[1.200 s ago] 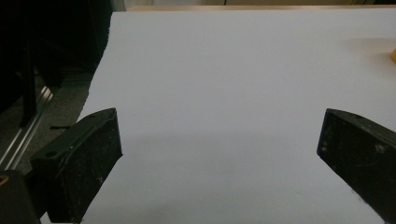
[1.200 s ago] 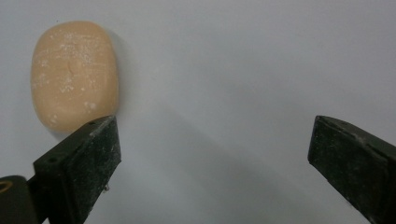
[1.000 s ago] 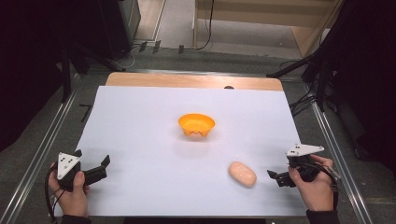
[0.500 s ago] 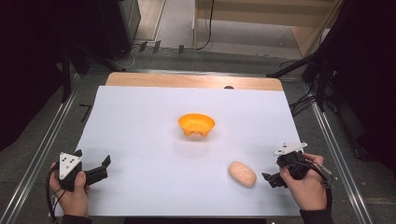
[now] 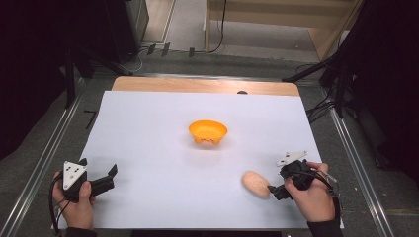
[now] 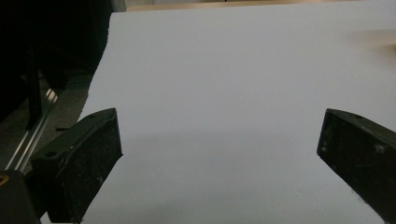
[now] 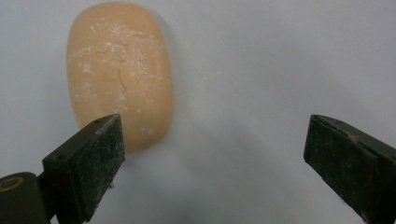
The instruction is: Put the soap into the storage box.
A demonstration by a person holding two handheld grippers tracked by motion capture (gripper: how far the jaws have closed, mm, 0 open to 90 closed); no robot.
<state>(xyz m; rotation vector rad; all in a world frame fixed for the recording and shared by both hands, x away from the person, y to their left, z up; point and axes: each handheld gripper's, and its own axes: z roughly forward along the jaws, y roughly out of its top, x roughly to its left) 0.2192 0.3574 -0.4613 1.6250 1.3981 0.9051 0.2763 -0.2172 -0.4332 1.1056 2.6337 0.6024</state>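
A tan oval lump (image 5: 256, 183), like a bread roll, lies on the white sheet at the front right. My right gripper (image 5: 276, 182) sits just to its right, held low in a hand, and it is open. In the right gripper view the lump (image 7: 119, 70) lies ahead, off to the left jaw's side, and my right gripper (image 7: 215, 140) has only bare sheet between its jaws. Those jaws have just been closing a little. An orange bowl (image 5: 208, 132) stands mid-table. My left gripper (image 5: 99, 168) rests open at the front left over bare sheet (image 6: 219, 130).
The white sheet (image 5: 148, 128) covers most of the table, with a wooden strip (image 5: 197, 85) showing at the far edge. Metal rails run along the left (image 5: 39, 163) and right (image 5: 356, 163) sides. Dark stands and cables lie beyond the table.
My right gripper has moved left, closer to the tan lump. The left gripper, the bowl and the lump have stayed put.
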